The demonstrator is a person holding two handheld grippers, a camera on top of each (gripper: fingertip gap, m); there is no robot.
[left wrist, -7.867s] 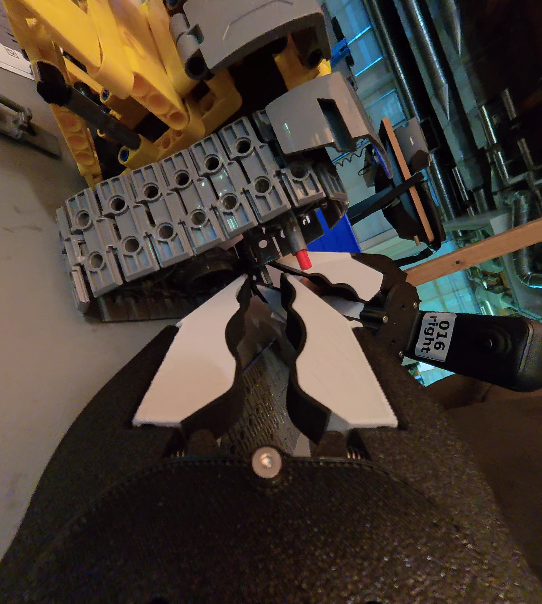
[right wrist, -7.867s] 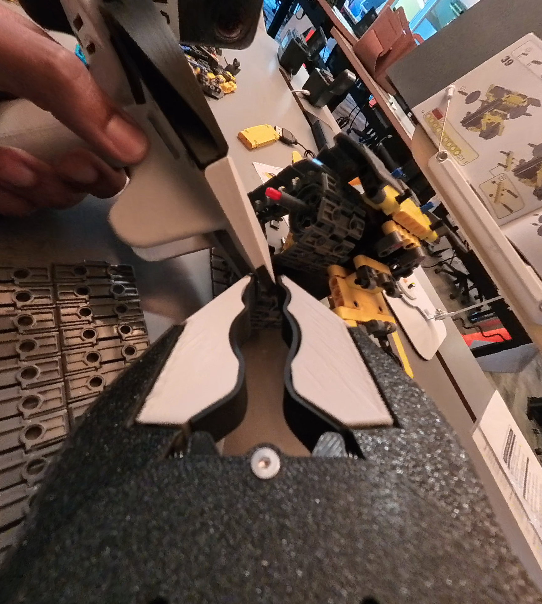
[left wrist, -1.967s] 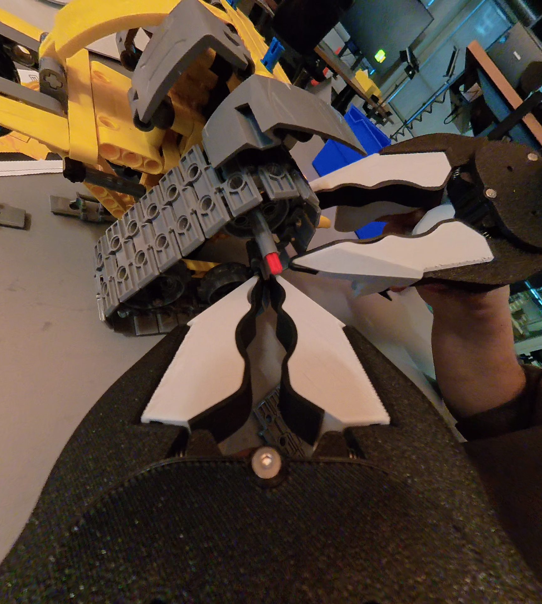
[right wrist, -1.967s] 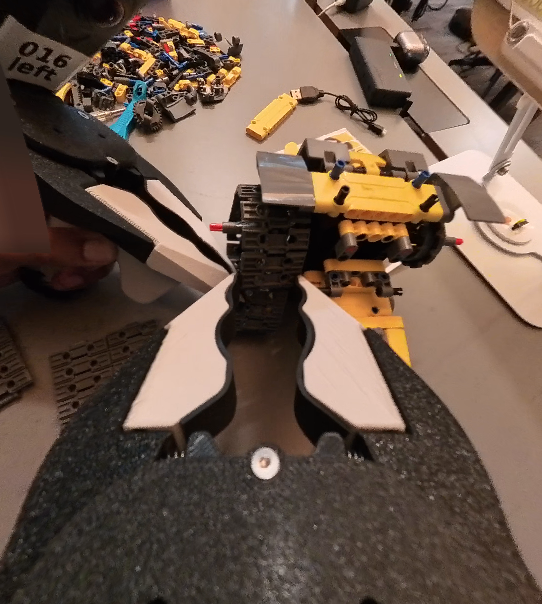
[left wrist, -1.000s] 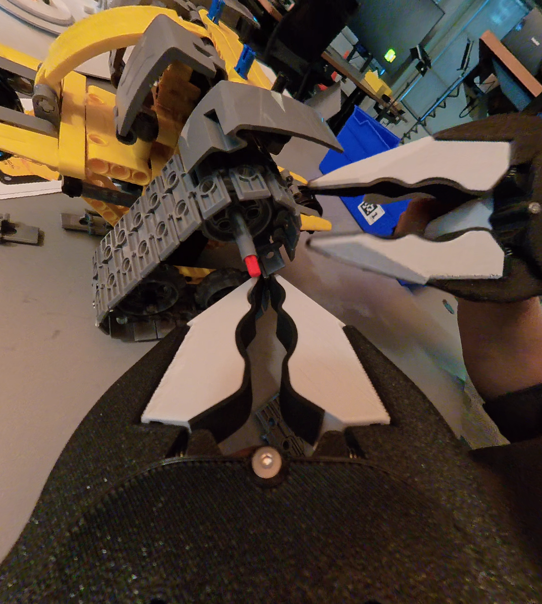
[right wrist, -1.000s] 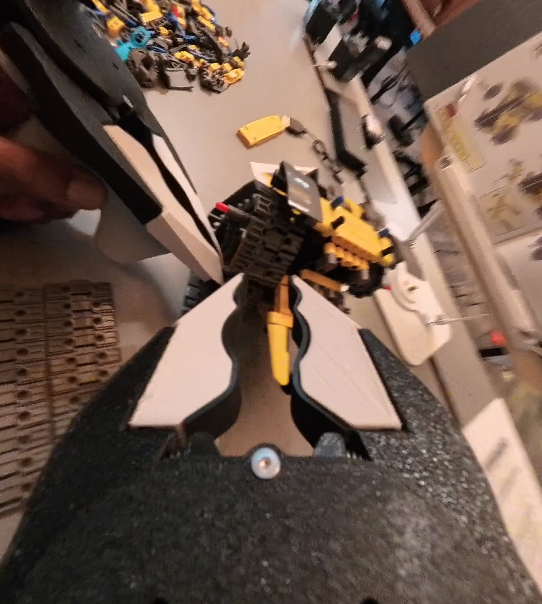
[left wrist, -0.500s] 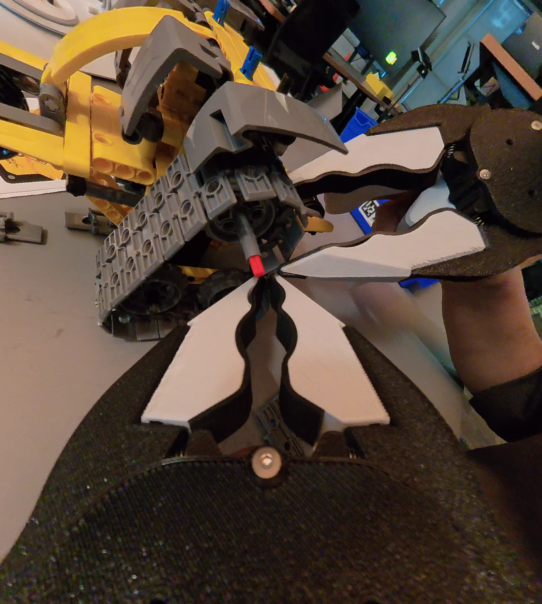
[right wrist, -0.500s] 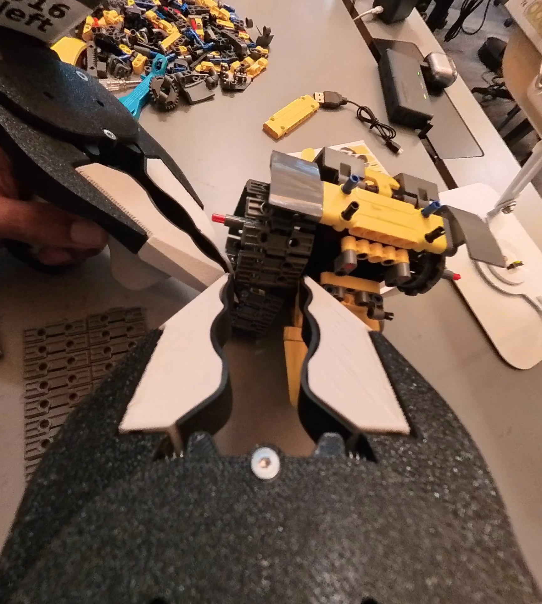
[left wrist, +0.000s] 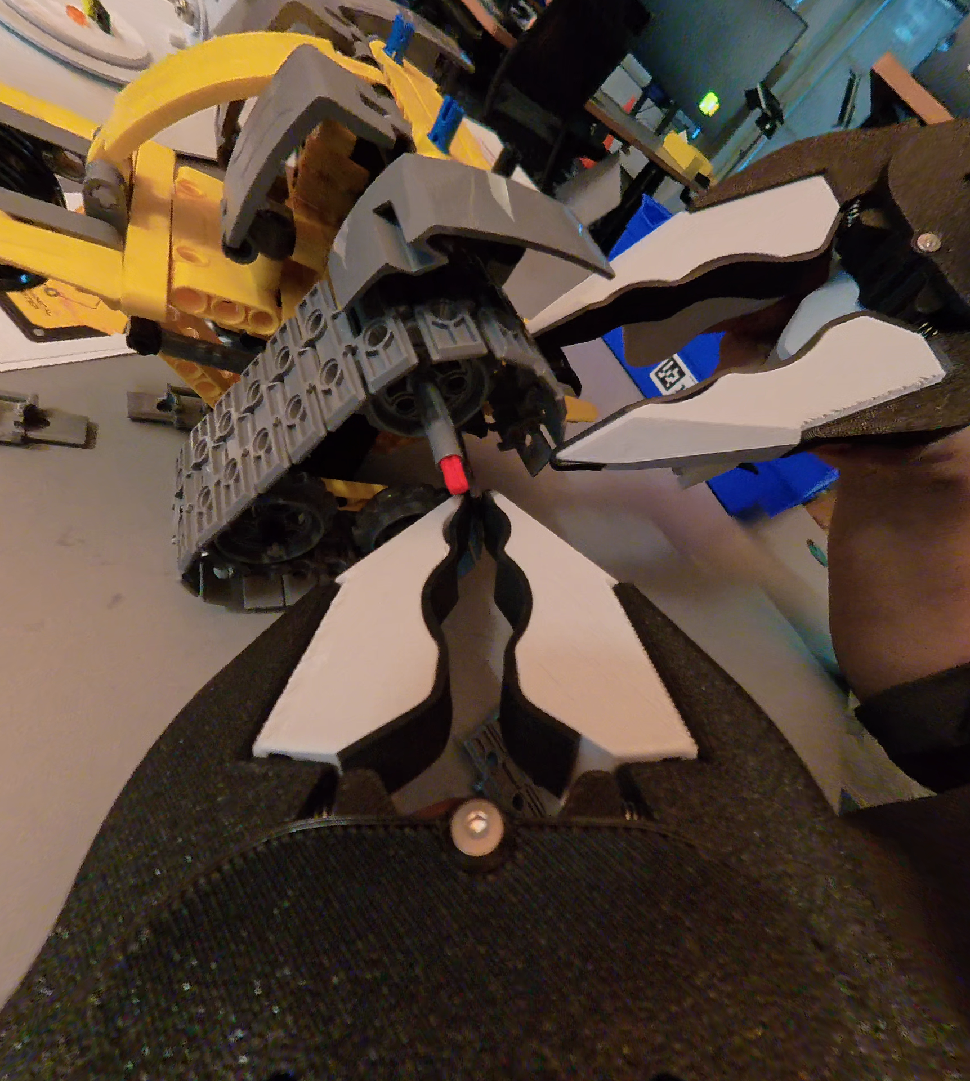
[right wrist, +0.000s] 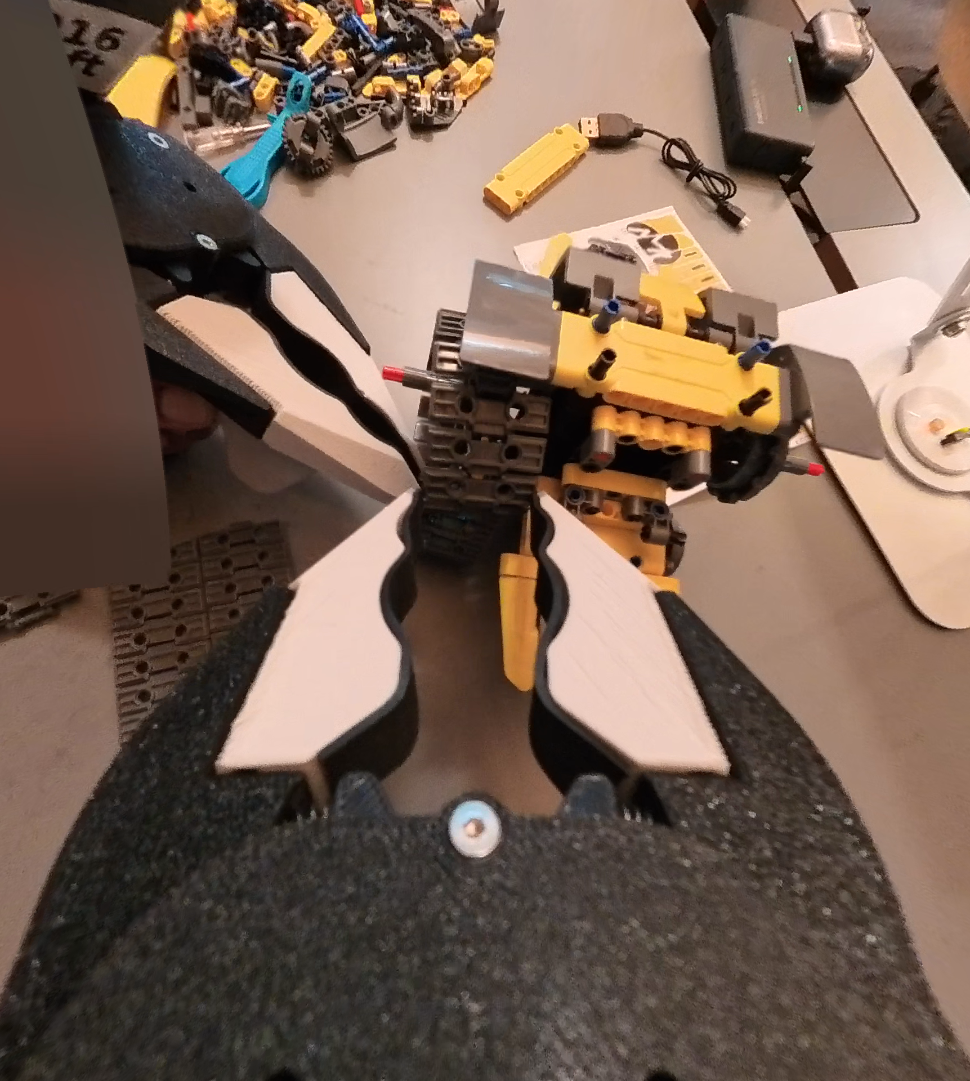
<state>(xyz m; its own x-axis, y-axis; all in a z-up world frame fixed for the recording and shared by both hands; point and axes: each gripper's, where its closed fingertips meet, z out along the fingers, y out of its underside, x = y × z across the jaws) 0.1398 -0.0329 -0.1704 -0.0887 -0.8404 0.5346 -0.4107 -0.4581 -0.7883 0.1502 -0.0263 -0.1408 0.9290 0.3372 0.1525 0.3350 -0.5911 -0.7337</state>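
We had the yellow tracked brick model [right wrist: 634,374] sitting on the grey worktop [right wrist: 763,672], a bit tilted in the left wrist view. Our left gripper [left wrist: 473,497] had its fingers pinched nearly together, tips right at the red-tipped grey axle [left wrist: 448,453] poking out of the track sprocket, and they looked to be nipping something dark and small, though we couldn't tell what. Our right gripper [right wrist: 473,497] had its fingers spread fairly wide, straddling the end of the grey track [right wrist: 482,444] without clearly clamping it. From the left wrist view, one right finger [left wrist: 699,234] sat under the grey mudguard [left wrist: 470,216] and the other below the sprocket. Spare track links [right wrist: 190,591] lay flat near the left gripper, a heap of loose bricks [right wrist: 342,52] farther back, plus a yellow beam [right wrist: 535,169], a USB cable [right wrist: 675,146], a black box [right wrist: 763,88] and a white lamp base [right wrist: 909,479]
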